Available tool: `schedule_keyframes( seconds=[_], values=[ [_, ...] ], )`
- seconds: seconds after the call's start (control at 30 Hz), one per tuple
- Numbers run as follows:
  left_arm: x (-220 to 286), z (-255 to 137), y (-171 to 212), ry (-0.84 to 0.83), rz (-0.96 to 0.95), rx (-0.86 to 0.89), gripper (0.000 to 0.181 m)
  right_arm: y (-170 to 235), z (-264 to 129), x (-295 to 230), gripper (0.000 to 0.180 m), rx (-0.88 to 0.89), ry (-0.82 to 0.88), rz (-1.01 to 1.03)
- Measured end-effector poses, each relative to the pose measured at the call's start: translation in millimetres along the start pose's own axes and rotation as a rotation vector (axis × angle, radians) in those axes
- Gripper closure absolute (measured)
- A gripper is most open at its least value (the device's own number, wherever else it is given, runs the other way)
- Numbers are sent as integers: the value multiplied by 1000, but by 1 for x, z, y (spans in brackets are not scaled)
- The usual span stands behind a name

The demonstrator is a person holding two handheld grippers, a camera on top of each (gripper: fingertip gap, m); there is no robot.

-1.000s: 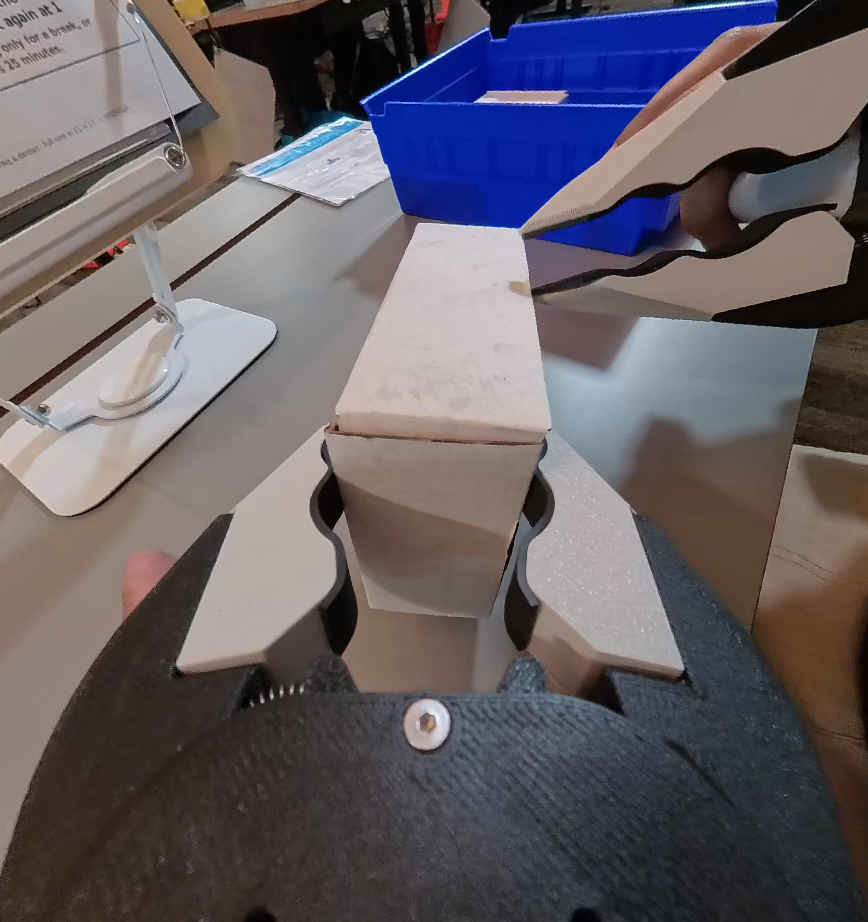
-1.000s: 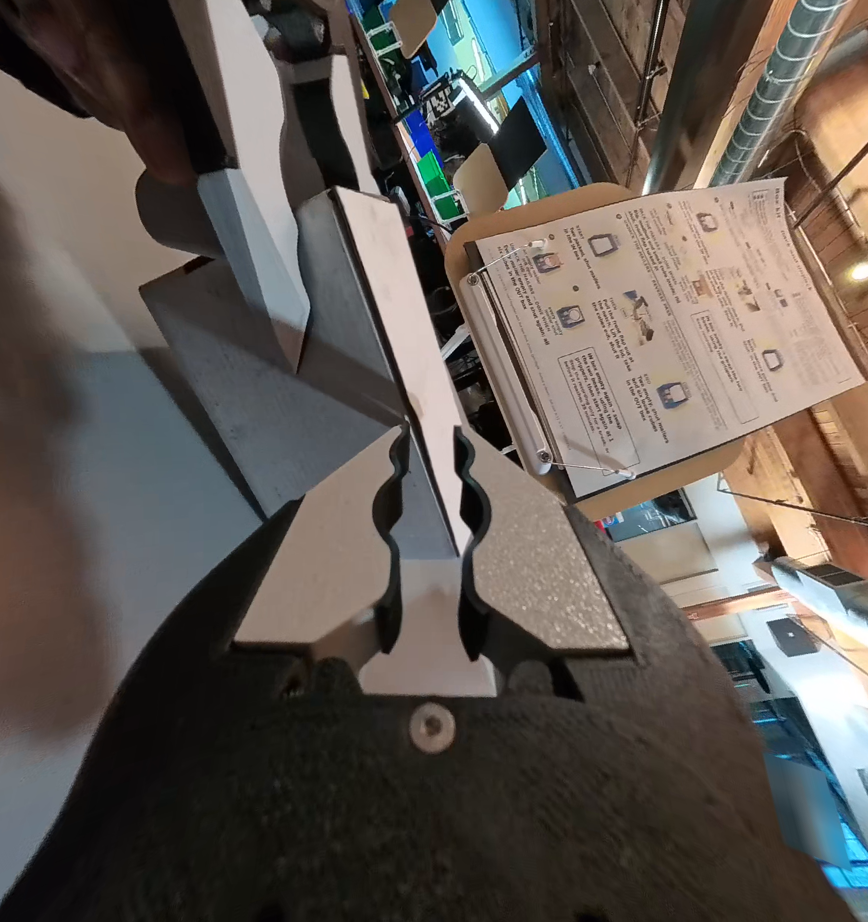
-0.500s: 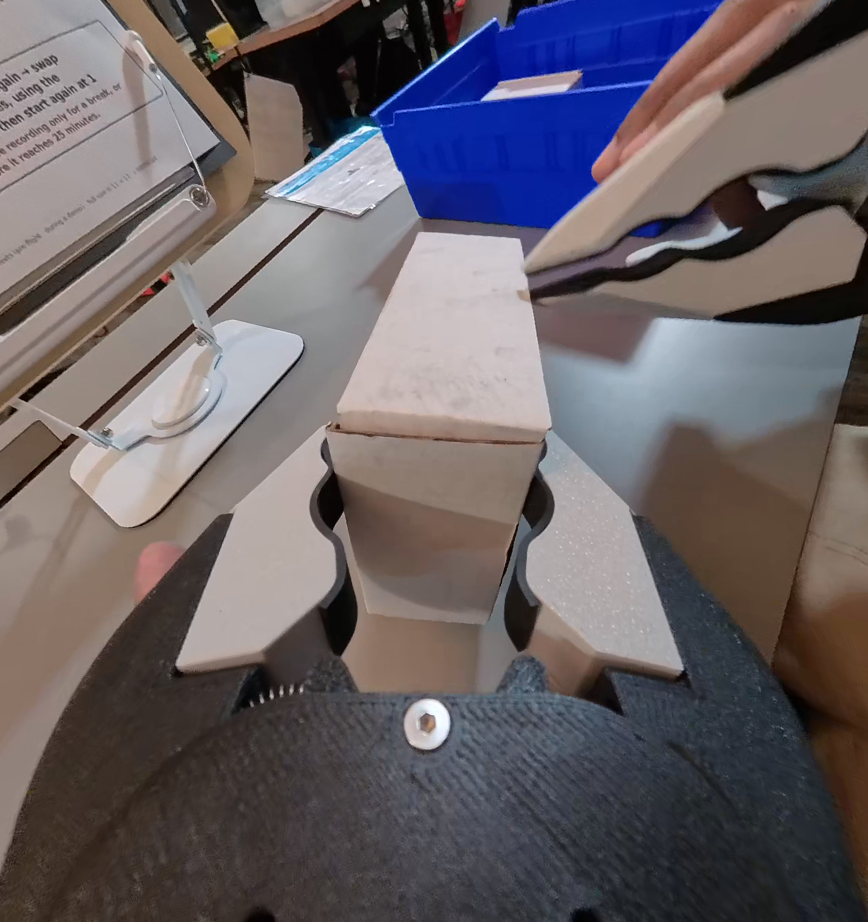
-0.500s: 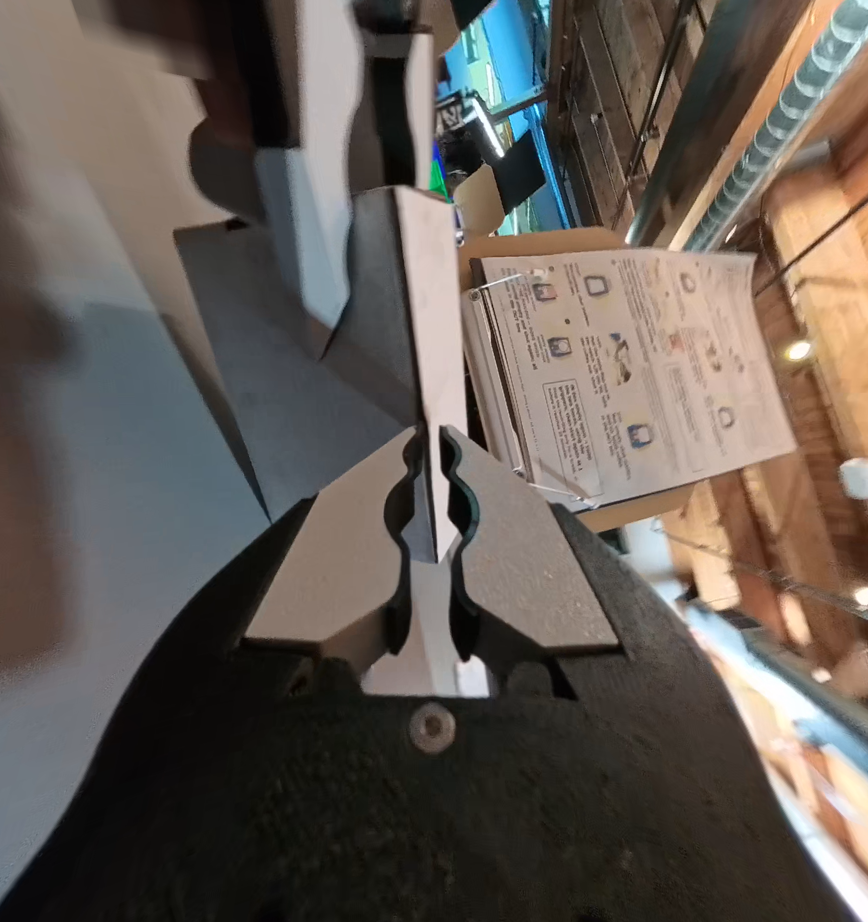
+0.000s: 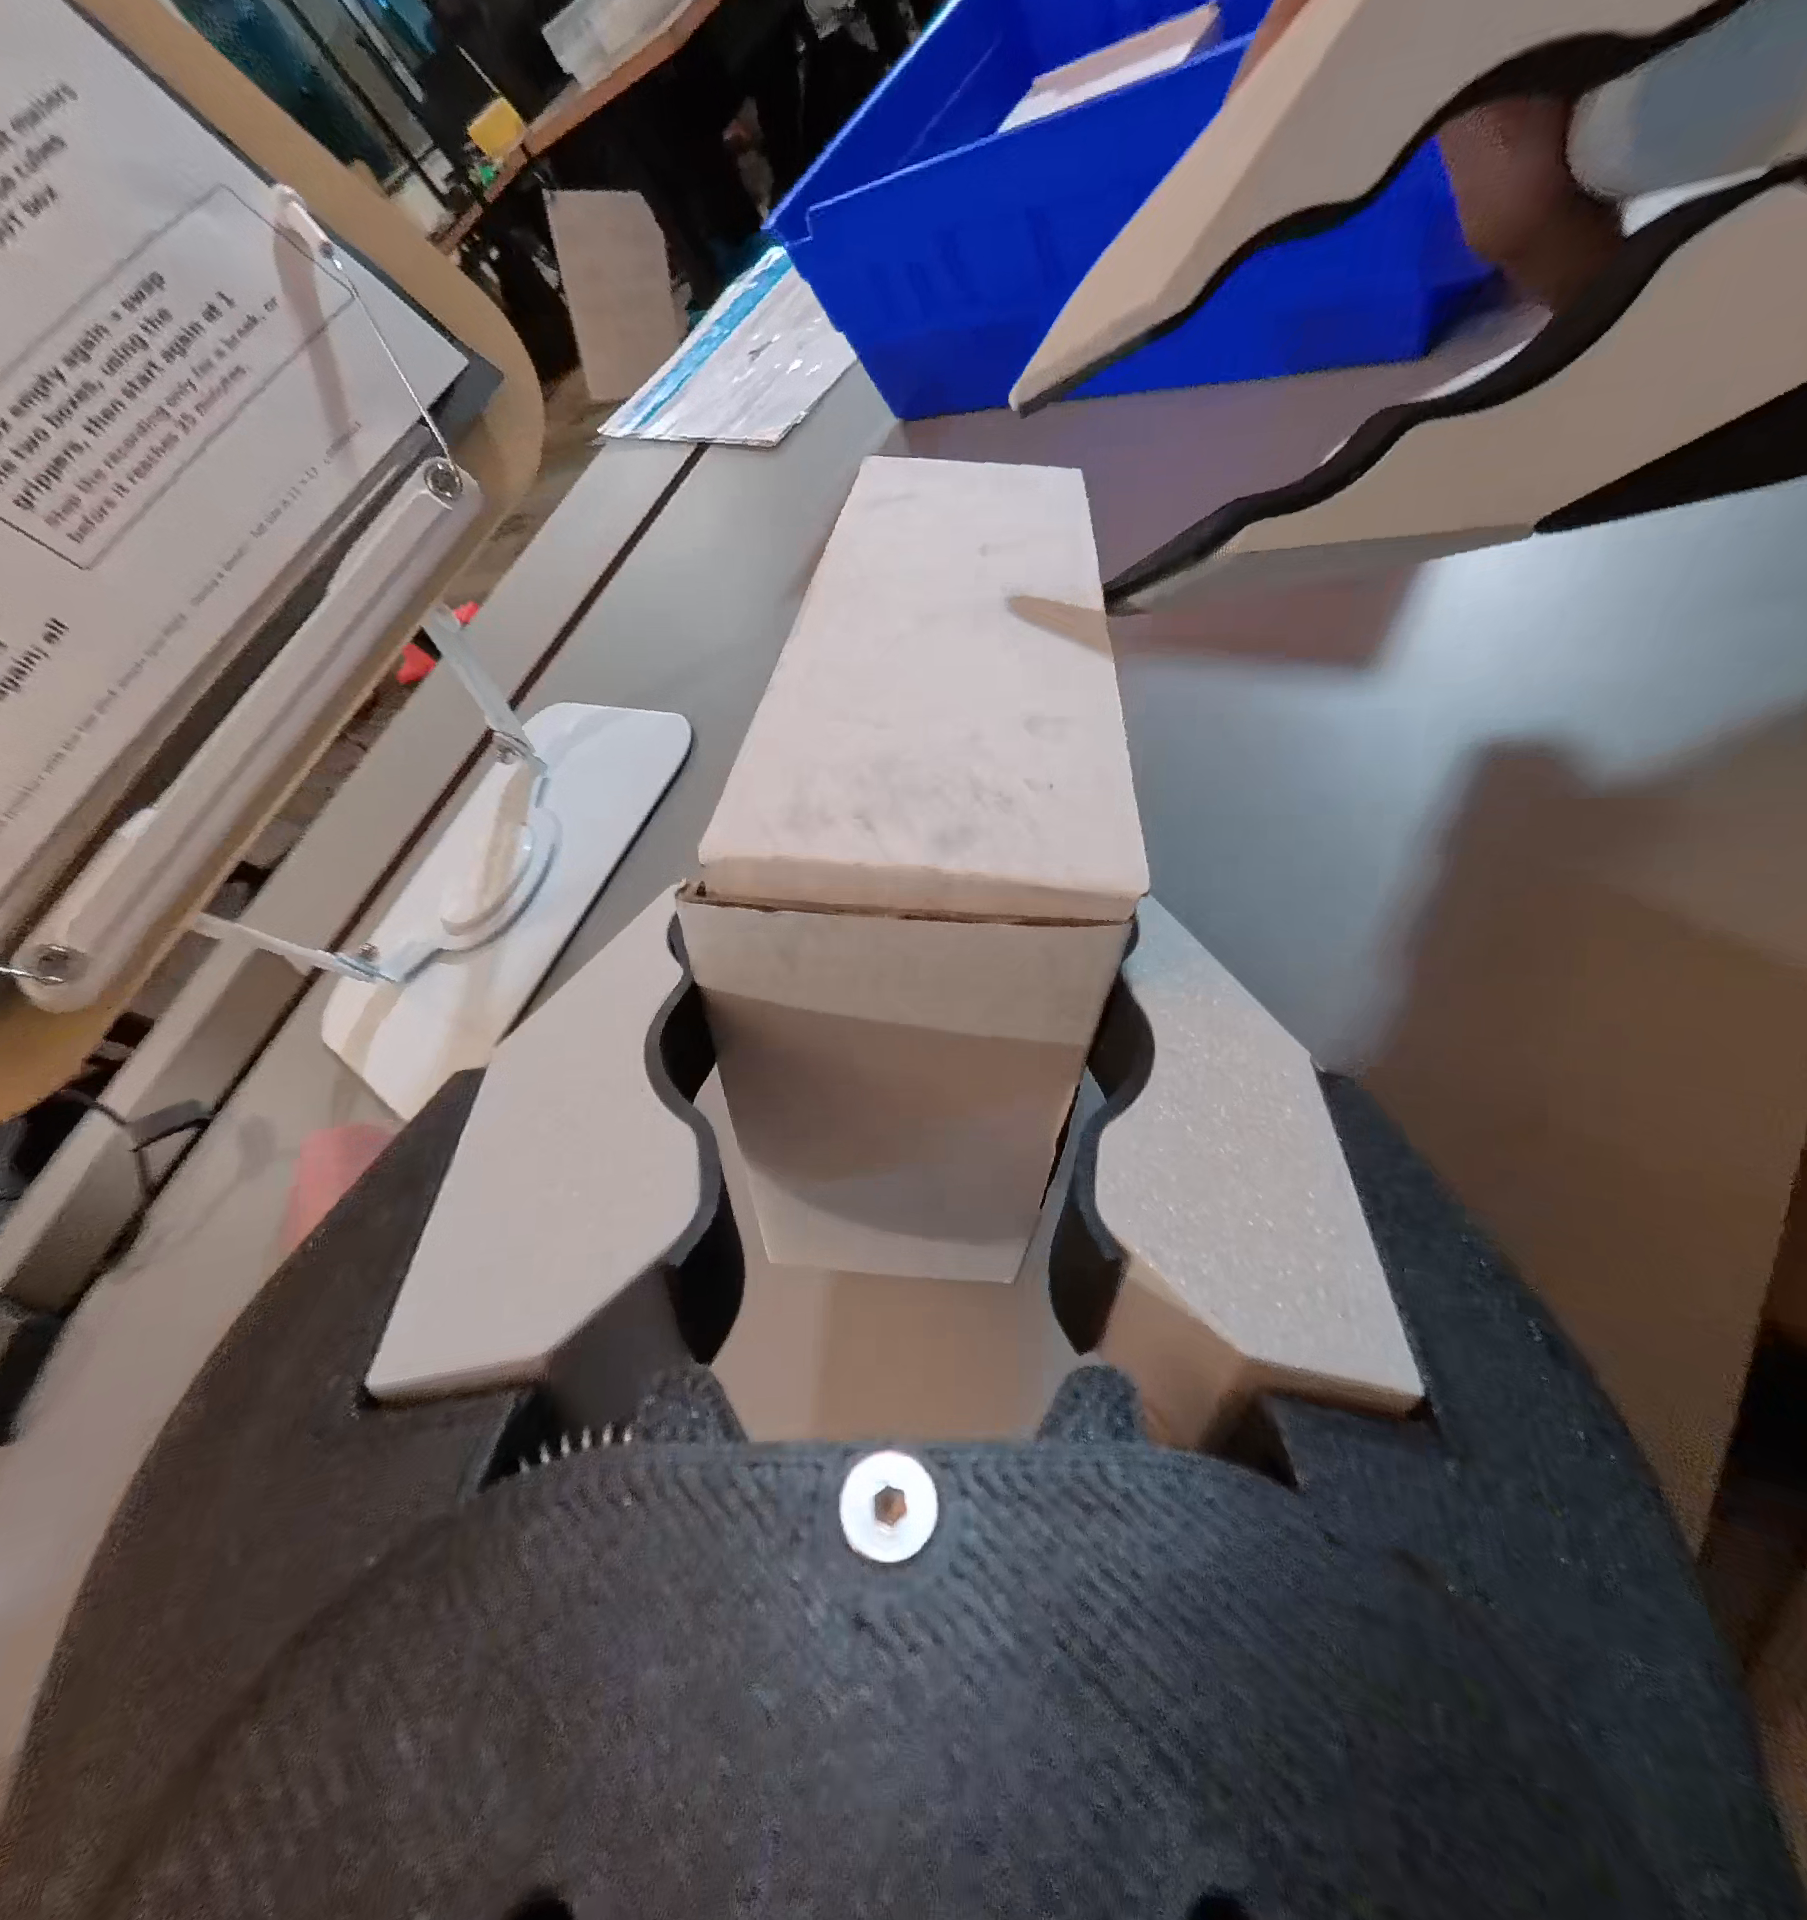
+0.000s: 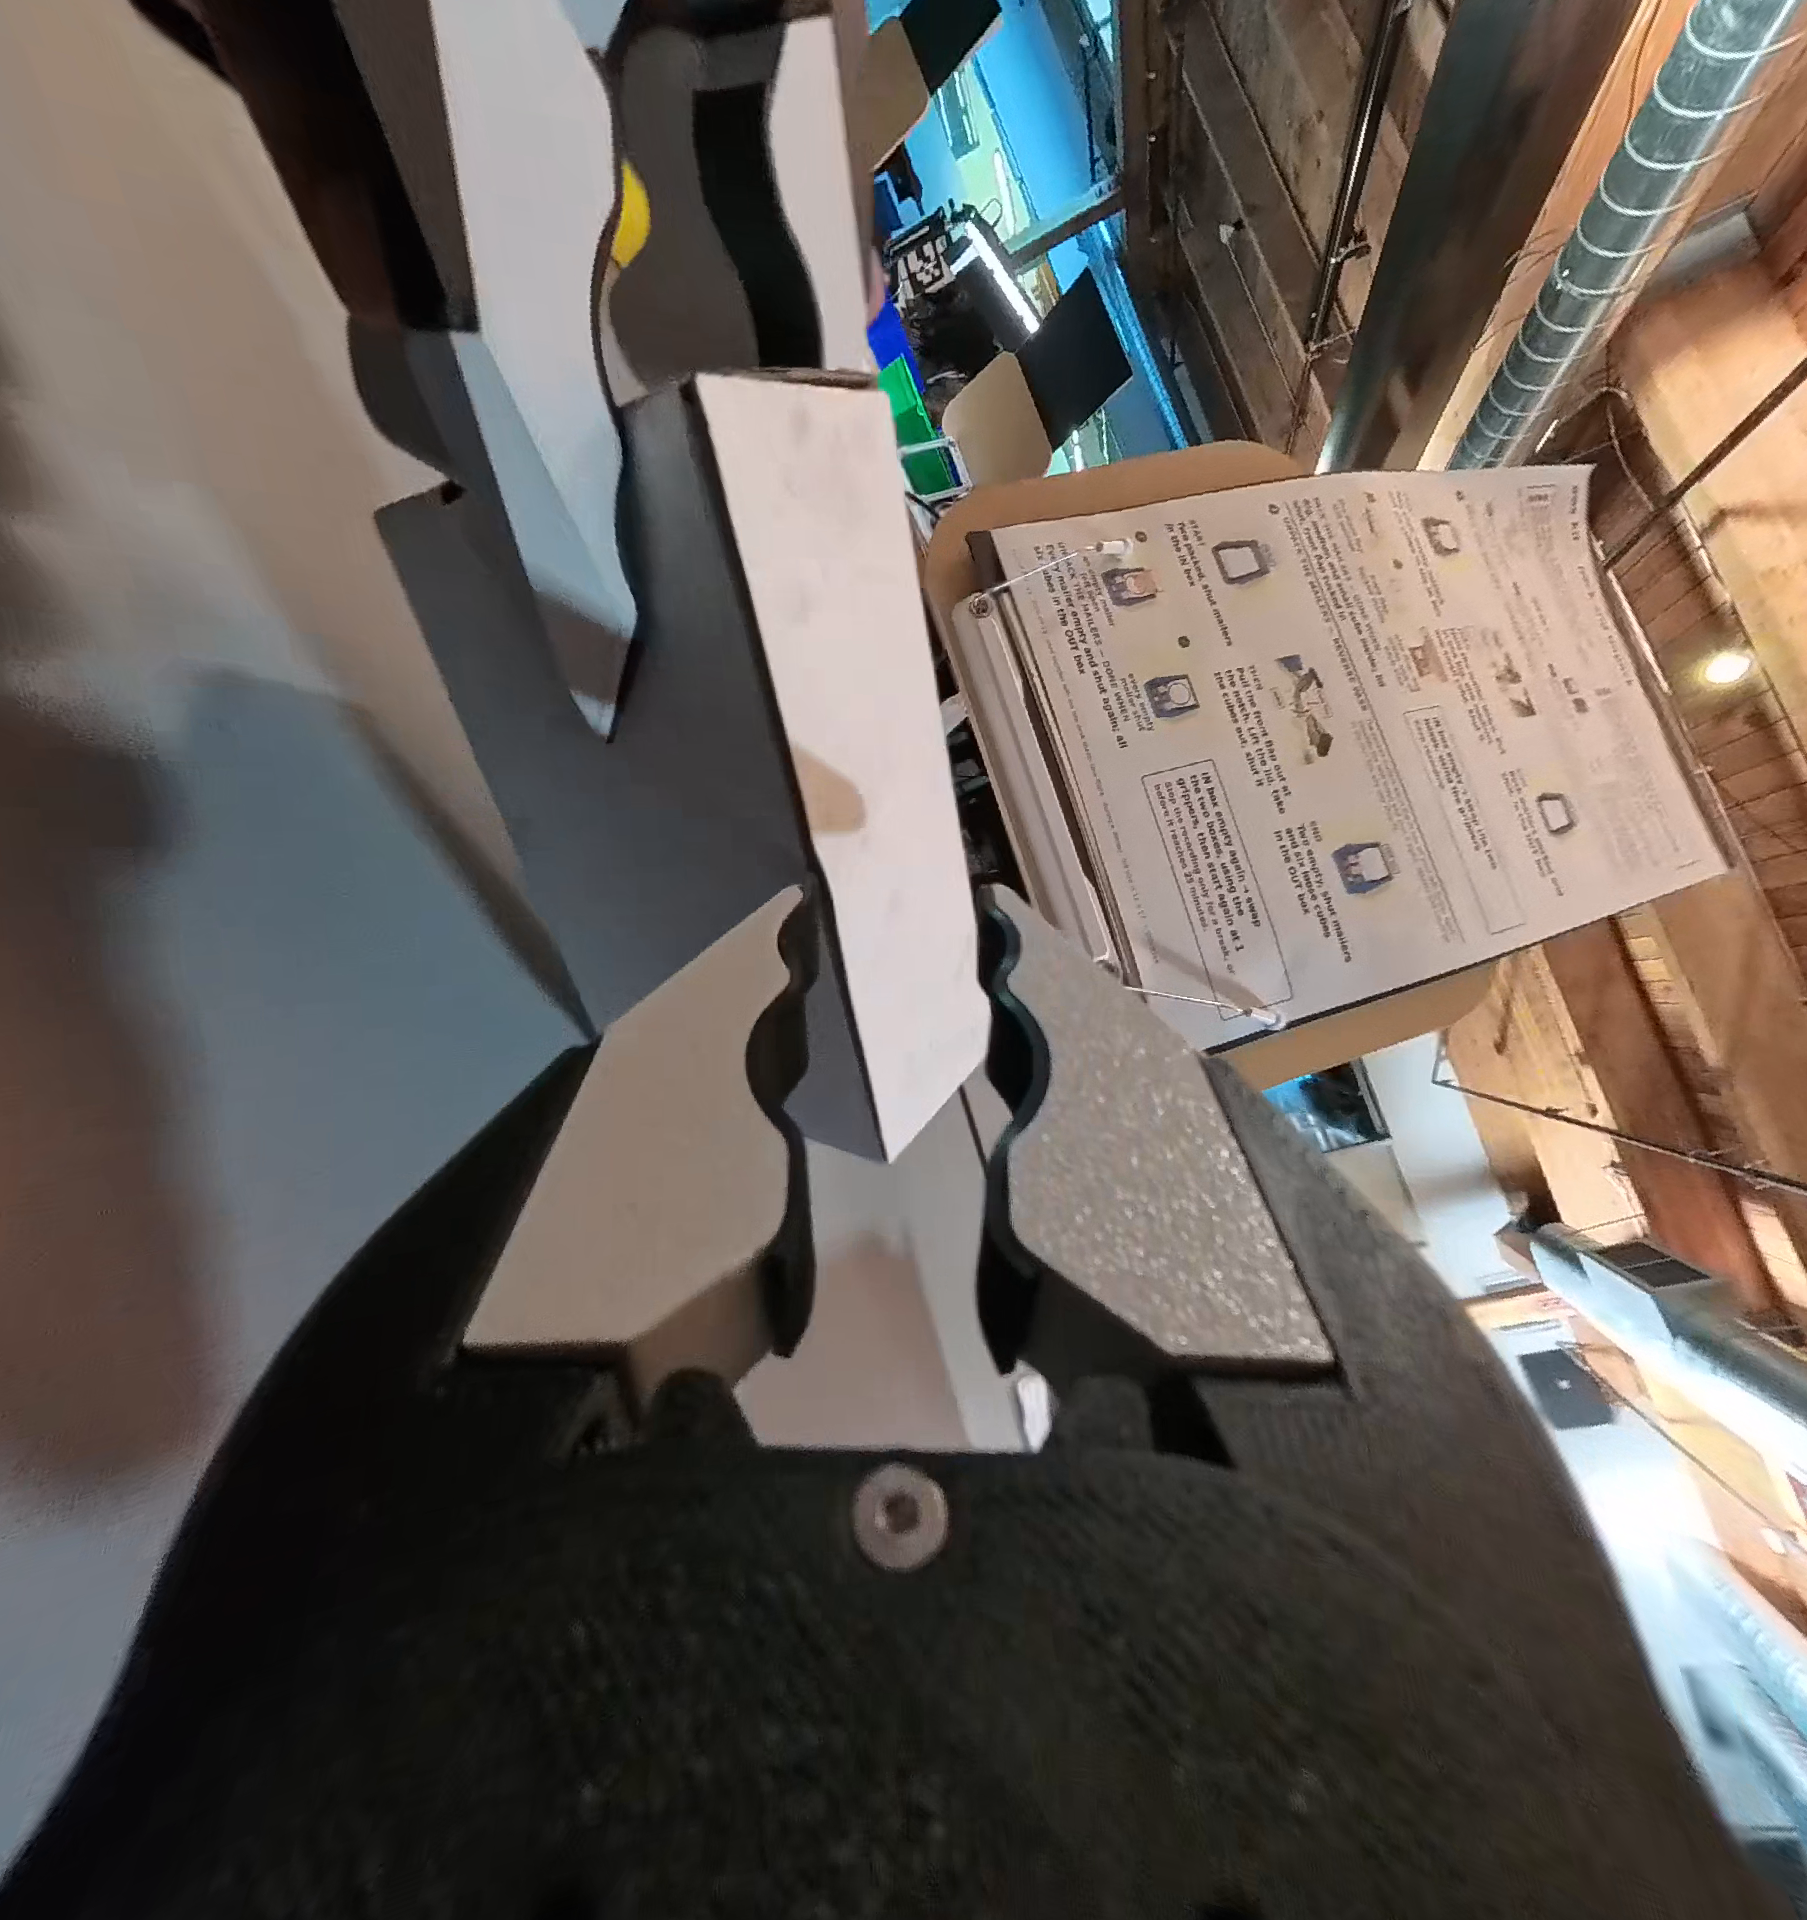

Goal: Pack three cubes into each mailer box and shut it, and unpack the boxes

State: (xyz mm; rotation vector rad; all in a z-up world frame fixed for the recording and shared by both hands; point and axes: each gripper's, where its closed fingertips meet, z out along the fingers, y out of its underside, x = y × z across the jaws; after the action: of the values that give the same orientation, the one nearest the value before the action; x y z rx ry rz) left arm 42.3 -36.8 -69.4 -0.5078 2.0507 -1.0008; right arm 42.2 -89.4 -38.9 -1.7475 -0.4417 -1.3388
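Between our left gripper's point(image 5: 904, 1049) fingers sits the white mailer box point(image 5: 925, 717), lid down, clamped at its near end above the grey table point(image 5: 1294, 748). Our right gripper point(image 6: 894, 1023) gapes around the far corner (jaws apart, not pinching). Behind stand a blue bin point(image 5: 1034, 249) and an instruction sheet stand point(image 5: 151, 499).

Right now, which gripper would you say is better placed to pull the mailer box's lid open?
Probably the right gripper: it is open beside the mailer box, its lower finger touching the top face. The left gripper is shut on the box's near end, steadying it.
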Motion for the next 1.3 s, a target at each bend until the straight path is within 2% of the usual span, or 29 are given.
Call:
schedule_keyframes(
  seconds=[0.23, 0.43, 0.5, 0.6, 0.7, 0.9, 1.03, 1.17, 1.23, 1.3],
  values=[
    [0, 0, 7, -14, 59, -44, 110, -3, 0, 3, 140, -1, 49, -108],
    [-1, 0, 6, -18, 50, -41, 110, -4, 1, -3, 152, -27, 57, -246],
    [0, 0, 8, -7, 22, -56, 110, -6, 2, -1, 150, -34, 83, -288],
    [3, 2, 14, 40, -59, -111, 110, -6, 0, 11, 142, -29, 120, -153],
    [4, 3, 11, 51, -90, -87, 110, -5, -2, 23, 135, 3, 127, 27],
    [9, 3, 17, 87, -101, -134, 109, -11, -6, 27, 142, 47, 125, 166],
    [10, 3, 15, 89, -106, -140, 109, -13, -6, 26, 155, 65, 100, 242],
    [10, 4, 20, 93, -98, -162, 109, -13, -4, 23, 157, 71, 39, 359],
    [12, 3, 23, 111, -101, -173, 108, -10, -3, 14, 159, 62, -2, 266],
    [16, 4, 22, 148, -148, -156, 109, -5, -1, 7, 161, 23, 29, 13]
  ],
)
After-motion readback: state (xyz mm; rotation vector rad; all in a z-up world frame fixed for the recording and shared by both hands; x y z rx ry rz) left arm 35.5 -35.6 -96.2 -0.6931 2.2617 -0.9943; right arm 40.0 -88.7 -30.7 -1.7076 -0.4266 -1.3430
